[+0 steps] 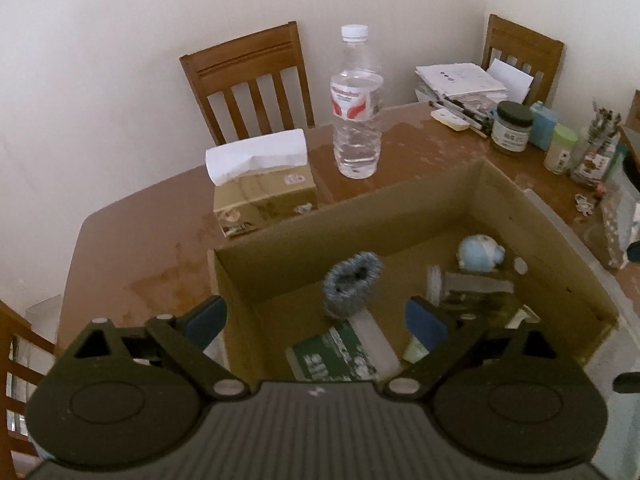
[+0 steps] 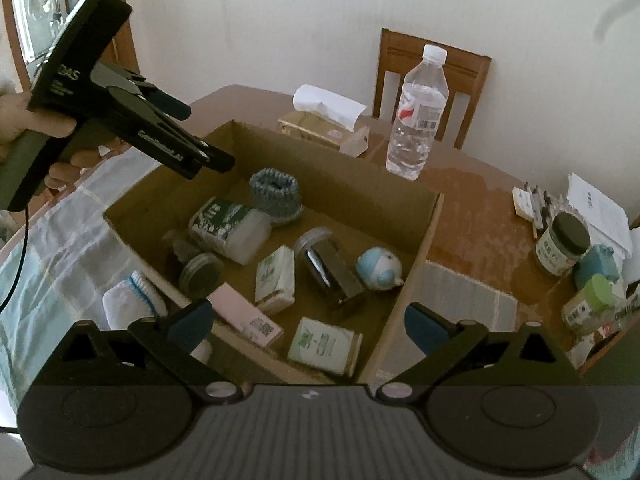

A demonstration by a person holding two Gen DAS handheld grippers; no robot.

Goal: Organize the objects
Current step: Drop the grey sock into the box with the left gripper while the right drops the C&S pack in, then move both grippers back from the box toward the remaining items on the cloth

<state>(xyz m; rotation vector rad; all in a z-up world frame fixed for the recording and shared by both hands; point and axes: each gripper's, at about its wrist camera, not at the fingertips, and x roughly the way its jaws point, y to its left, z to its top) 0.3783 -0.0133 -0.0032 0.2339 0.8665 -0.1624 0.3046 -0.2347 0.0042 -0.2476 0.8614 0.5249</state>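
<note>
An open cardboard box [image 1: 400, 204] [image 2: 424, 248] stands on the wooden table. Inside lie a grey knitted cup [image 1: 351, 283] [image 2: 276, 197], a green-labelled packet [image 1: 332, 356] [image 2: 226, 228], a light blue round toy [image 1: 480, 257] [image 2: 379, 269], tissue packs [image 2: 276, 280], a clear jar [image 2: 328, 268] and a pink box [image 2: 250, 320]. My left gripper [image 1: 316, 320] is open and empty above the box's near left side; it also shows in the right wrist view [image 2: 200, 148]. My right gripper [image 2: 306, 324] is open and empty above the box's near edge.
A water bottle [image 1: 356, 104] [image 2: 418, 112] and a tissue box [image 1: 260, 184] [image 2: 320, 120] stand behind the box. Jars, pens and papers [image 1: 516, 124] [image 2: 564, 240] crowd the right end. Chairs [image 1: 252, 80] stand at the wall. A checked cloth [image 2: 60, 240] lies to the left.
</note>
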